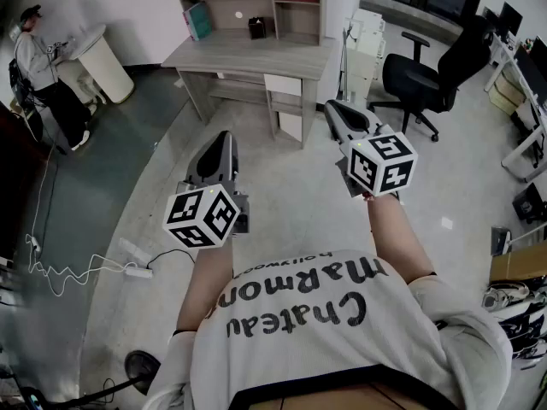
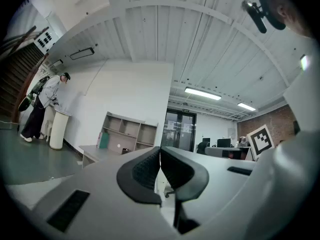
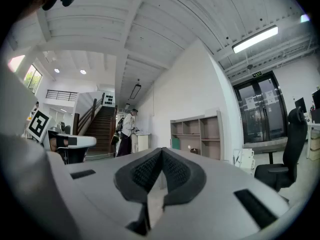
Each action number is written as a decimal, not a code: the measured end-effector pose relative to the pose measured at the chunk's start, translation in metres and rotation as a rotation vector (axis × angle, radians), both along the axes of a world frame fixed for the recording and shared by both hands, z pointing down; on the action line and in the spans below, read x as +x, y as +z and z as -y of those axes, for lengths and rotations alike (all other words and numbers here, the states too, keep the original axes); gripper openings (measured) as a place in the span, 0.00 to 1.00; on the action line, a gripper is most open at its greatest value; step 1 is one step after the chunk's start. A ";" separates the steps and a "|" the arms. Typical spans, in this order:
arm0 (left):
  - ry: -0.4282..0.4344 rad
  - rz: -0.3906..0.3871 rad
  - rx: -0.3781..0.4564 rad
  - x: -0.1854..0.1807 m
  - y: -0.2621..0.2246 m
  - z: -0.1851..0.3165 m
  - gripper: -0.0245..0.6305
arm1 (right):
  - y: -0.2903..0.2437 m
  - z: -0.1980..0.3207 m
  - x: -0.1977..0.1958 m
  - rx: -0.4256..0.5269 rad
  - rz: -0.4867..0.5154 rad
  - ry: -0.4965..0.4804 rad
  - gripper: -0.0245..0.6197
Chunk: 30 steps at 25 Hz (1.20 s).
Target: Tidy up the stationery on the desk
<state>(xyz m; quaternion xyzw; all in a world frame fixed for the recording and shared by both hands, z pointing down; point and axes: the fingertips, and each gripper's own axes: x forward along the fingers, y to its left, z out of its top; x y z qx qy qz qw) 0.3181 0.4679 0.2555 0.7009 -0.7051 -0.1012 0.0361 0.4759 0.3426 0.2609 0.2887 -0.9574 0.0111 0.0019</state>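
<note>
The wooden desk [image 1: 248, 55] with a shelf unit stands several steps ahead in the head view. On it are a green book [image 1: 198, 20] leaning in the shelf and a small black box [image 1: 256, 27]; any smaller stationery is too far away to make out. My left gripper [image 1: 224, 140] and right gripper [image 1: 336, 108] are held in the air over the floor, well short of the desk. Both are shut with nothing between the pads. The desk [image 2: 97, 154] also shows far beyond the left gripper [image 2: 160, 156], and its shelf unit [image 3: 197, 134] beyond the right gripper [image 3: 162, 156].
A black office chair [image 1: 436, 71] stands right of the desk, with white boxes [image 1: 366, 45] between them. A person [image 1: 41, 67] stands at a white round stand [image 1: 104, 62] at the far left. A power strip [image 1: 137, 272] and cable lie on the floor at my left.
</note>
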 end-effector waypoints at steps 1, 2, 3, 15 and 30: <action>0.001 -0.002 0.001 -0.001 -0.001 -0.001 0.06 | -0.001 -0.001 -0.001 0.005 -0.003 0.000 0.05; 0.001 -0.003 0.002 -0.001 -0.002 -0.002 0.06 | -0.003 -0.002 -0.001 0.010 -0.006 0.000 0.05; 0.002 -0.004 0.003 -0.002 -0.002 -0.003 0.06 | -0.003 -0.003 -0.001 0.015 -0.009 0.001 0.05; 0.009 -0.007 0.025 0.001 -0.003 -0.007 0.06 | -0.005 -0.007 0.006 0.013 0.036 0.008 0.05; -0.052 -0.075 -0.012 -0.080 0.024 0.099 0.06 | 0.026 0.115 -0.092 -0.070 0.053 -0.125 0.05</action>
